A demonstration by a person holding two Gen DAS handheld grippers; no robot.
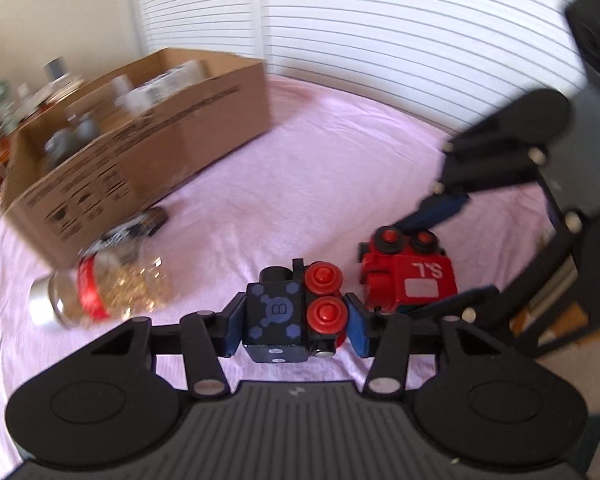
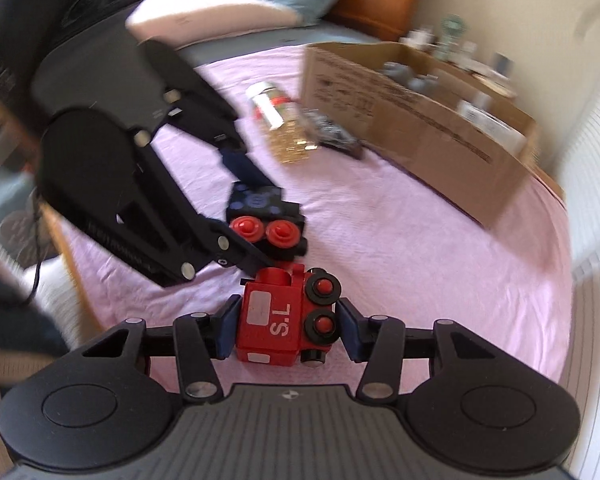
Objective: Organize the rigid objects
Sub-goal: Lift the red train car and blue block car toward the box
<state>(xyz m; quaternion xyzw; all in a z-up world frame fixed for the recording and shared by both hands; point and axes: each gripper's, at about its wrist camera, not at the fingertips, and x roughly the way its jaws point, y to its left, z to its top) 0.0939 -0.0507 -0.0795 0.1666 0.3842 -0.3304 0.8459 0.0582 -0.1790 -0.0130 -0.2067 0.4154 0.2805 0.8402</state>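
The black train (image 1: 278,312) sits clenched between the left gripper (image 1: 294,326) pads, the red train (image 2: 286,320) likewise gripped in the right gripper (image 2: 286,330); both toys rest on the pink sheet (image 1: 320,168), side by side. Beyond the jaws a jar (image 1: 104,292) lies loose beside the box (image 1: 140,152), which already holds items. Judging by that, sorting is partway: both trains and the jar remain.

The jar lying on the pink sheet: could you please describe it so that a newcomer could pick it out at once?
Start at the big cardboard box on the pink sheet. Just in front of its near corner a clear jar lies on its side, beside a dark flat object I cannot identify. Unlike the two toy train cars nearby, it is see-through, filled with golden bits, with a silver lid and a red band.
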